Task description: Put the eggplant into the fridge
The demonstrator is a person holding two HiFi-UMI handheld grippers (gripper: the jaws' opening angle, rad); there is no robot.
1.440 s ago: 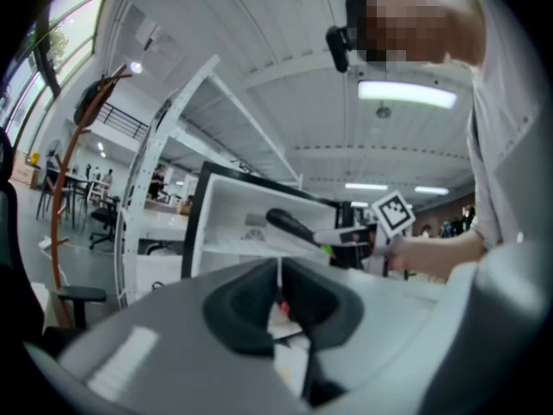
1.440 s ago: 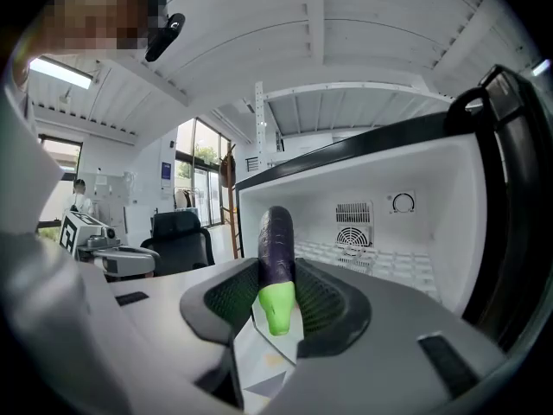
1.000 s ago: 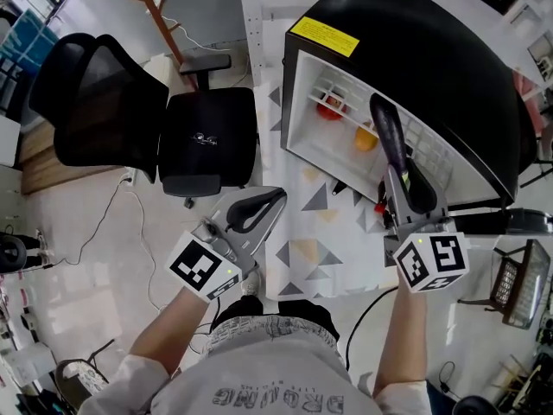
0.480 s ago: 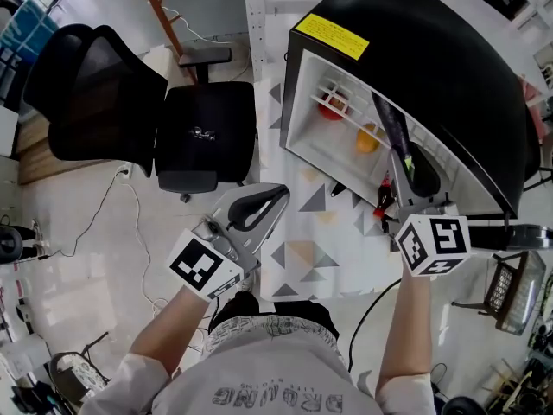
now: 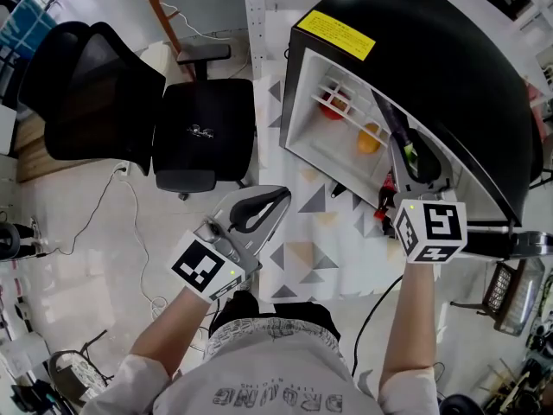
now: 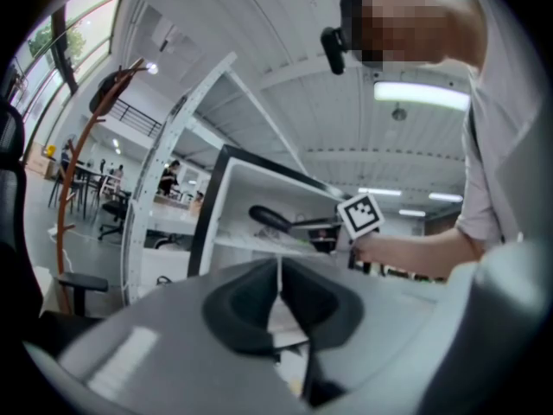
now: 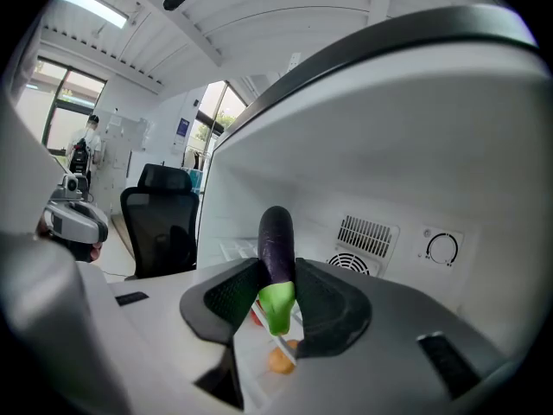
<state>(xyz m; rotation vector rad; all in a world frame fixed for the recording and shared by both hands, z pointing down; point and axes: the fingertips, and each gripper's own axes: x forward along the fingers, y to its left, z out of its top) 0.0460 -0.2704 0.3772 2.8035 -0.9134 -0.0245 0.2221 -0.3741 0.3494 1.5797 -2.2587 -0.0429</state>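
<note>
Your right tool (image 5: 413, 164) pinches the eggplant (image 5: 393, 124) by its green stalk end, with the purple body jutting straight ahead along the tool's own line. That long axis aims into the open fridge (image 5: 432, 50), so the coming move looks like a push deeper in and a set-down on a shelf, not a turn. The eggplant is already within the fridge mouth, and your right hand is by far the nearer to the fridge. Your left tool (image 5: 259, 206) hangs outside, in front of the fridge door opening, its jaws pressed together on nothing.

The right gripper view shows what the head view cannot: both pads pressed on the green cap, the eggplant's tip (image 7: 276, 240) pointing toward the fridge's back wall, near the fan grille (image 7: 365, 232) and the dial (image 7: 441, 247). The head view alone shows the red item (image 5: 333, 106) and the orange item (image 5: 367, 139) on the fridge shelves beside the eggplant. From outside the fridge, the left gripper view shows the eggplant lying about level above a fridge shelf.
</note>
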